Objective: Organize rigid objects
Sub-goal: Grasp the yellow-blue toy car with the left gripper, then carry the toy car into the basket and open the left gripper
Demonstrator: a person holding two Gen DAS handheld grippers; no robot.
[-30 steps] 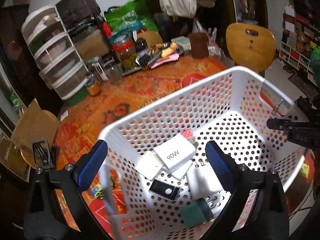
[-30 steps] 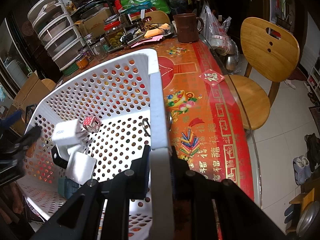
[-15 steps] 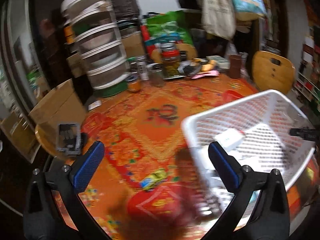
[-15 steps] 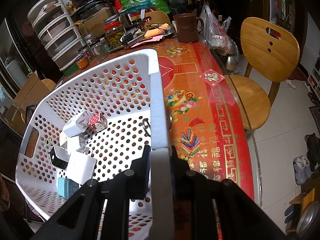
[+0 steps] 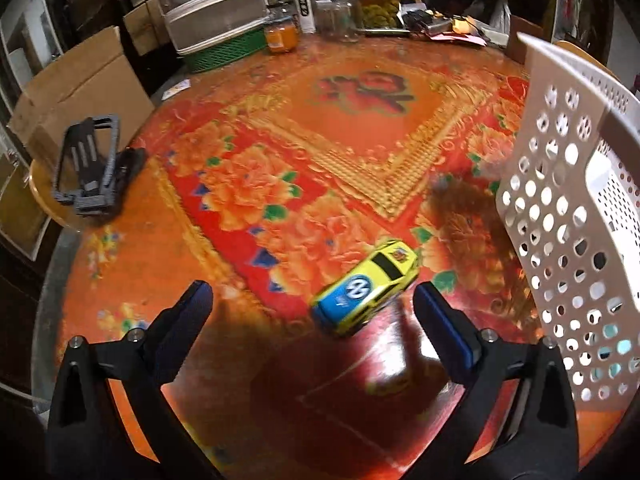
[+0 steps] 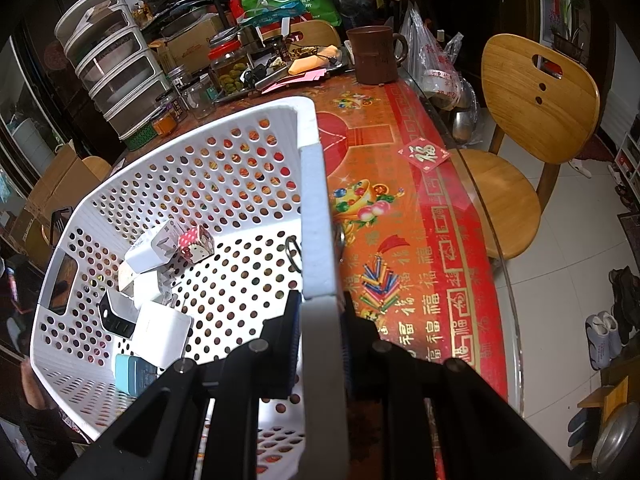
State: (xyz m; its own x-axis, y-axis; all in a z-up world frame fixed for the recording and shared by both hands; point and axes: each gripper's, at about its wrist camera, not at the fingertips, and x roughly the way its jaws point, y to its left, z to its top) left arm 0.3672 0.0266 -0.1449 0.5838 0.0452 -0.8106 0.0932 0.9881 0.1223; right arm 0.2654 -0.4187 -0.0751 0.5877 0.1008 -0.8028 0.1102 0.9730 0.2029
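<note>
Item 1, toy car (image 5: 366, 287): I am looking at a small yellow-and-blue model lying on the bench (image 5: 320, 128), near the left gripper (image 5: 312, 308) and just left of the basket (image 5: 568, 216). It is resting at an angle, blue end nearer to me, slightly blurred. I am judging it light, stiff and glossy, likely die-cast or hard plastic, with wheels that may let it roll under a push. I am planning to take hold across the two long flanks, mid-body, where the sides are flattest.

Item 2, left gripper: I am holding its fingers (image 5: 444, 324) wide apart and empty, blue pads facing inward, the car sitting ahead and between them, closer to the right finger.

Item 3, right gripper (image 6: 320, 340): I am keeping its fingers narrow, clamped on the basket's white rim (image 6: 316, 216) at the near corner.

Item 4, basket: white moulded plastic, rigid, walls and floor pierced with round holes. It is already carrying several white charger blocks (image 6: 160, 330), a small patterned cube (image 6: 196, 242), a black adapter and a teal piece.

Item 5, bench: round, covered in a slick red-and-orange floral sheet under glass, giving little grip beneath the wheels. Jars, stacked drawers and clutter are standing along the far edge.
</note>
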